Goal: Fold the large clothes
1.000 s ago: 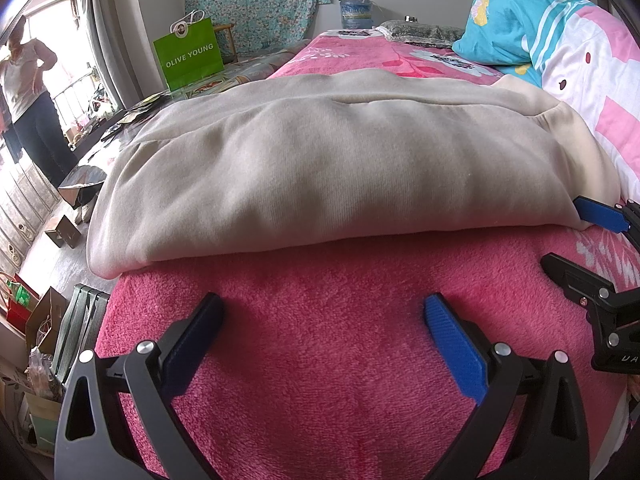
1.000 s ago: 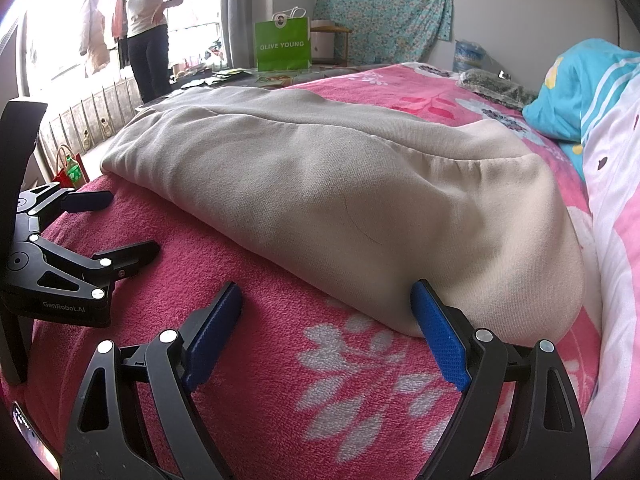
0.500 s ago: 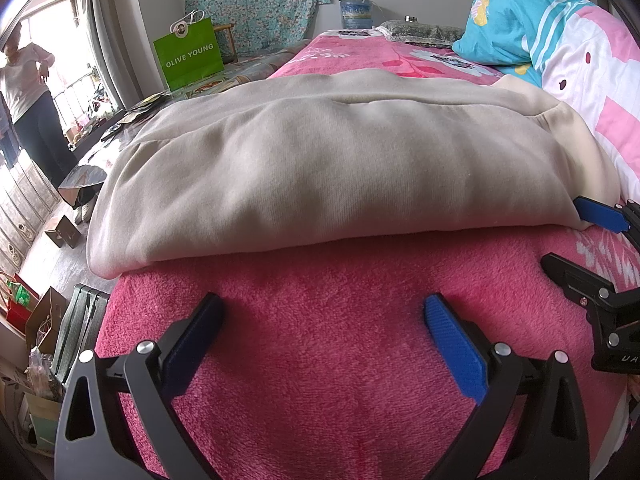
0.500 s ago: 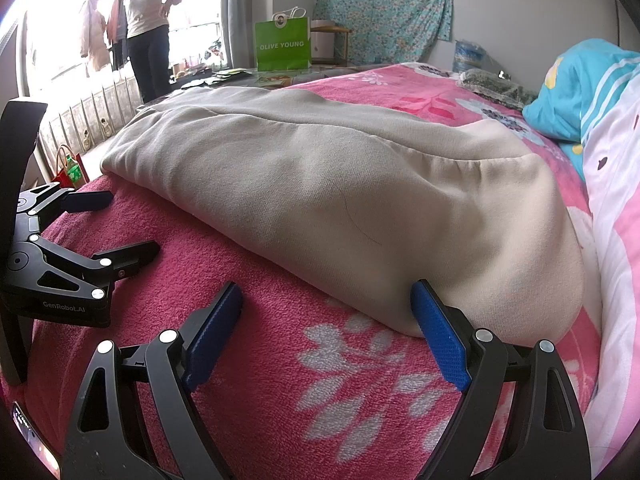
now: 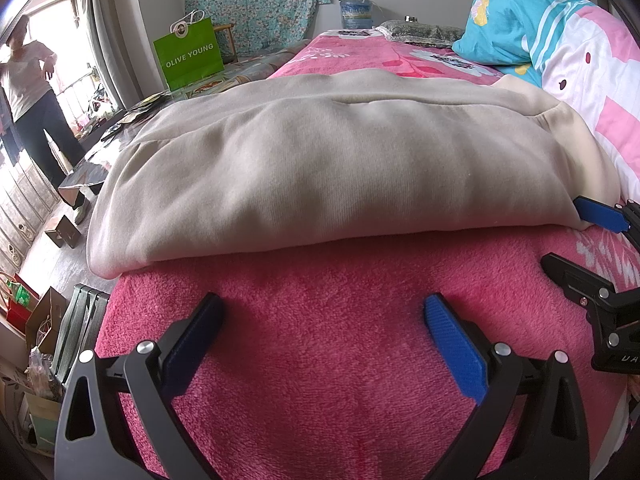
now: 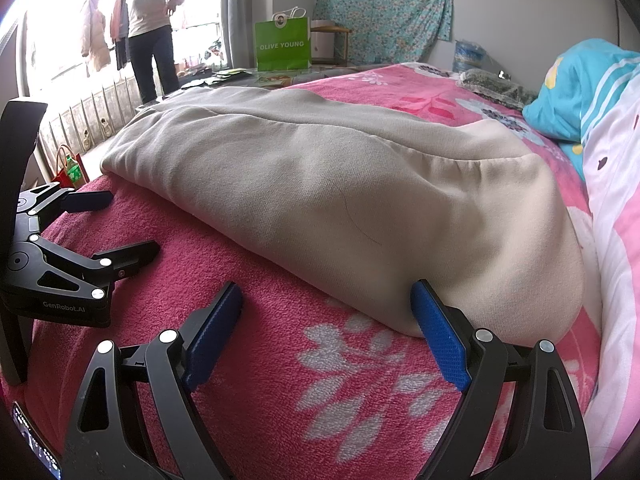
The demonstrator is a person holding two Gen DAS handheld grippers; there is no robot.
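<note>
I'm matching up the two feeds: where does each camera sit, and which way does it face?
Left wrist: on the left gripper, looking down across the pink blanket at the beige garment; its open jaws show, right gripper at the right edge.
Right wrist: on the right gripper, at the garment's right end; open jaws show, left gripper at left.
Shared: garment, blanket, green bag.
</note>
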